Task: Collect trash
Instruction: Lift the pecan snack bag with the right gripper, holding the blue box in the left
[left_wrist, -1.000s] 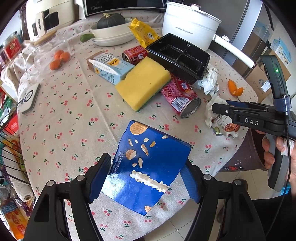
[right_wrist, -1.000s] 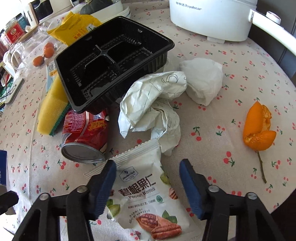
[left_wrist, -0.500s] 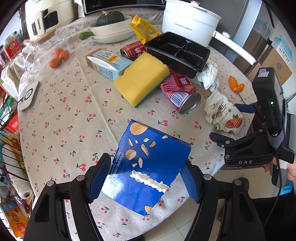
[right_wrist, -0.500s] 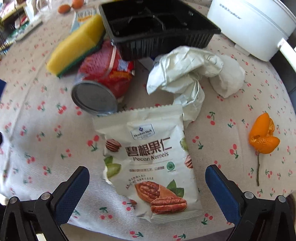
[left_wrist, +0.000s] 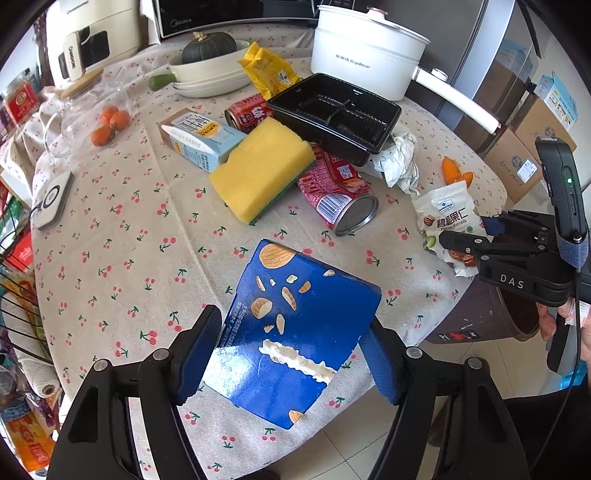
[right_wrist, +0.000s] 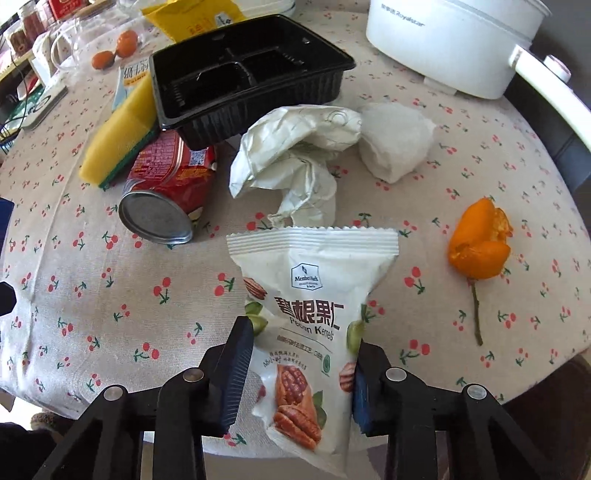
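At table edge, right gripper (right_wrist: 301, 367), jaws having just closed, pinches the nut packet (right_wrist: 314, 314); left gripper (left_wrist: 291, 354) is clamped on blue carton (left_wrist: 295, 332).

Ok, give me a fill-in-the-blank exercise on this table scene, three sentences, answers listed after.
1. The right gripper is closed on a white packet of ____ kernels.
2. The left gripper holds a carton whose colour is ____.
3. The black plastic tray rests partly on a red ____ lying on its side.

Missing words: pecan; blue; can
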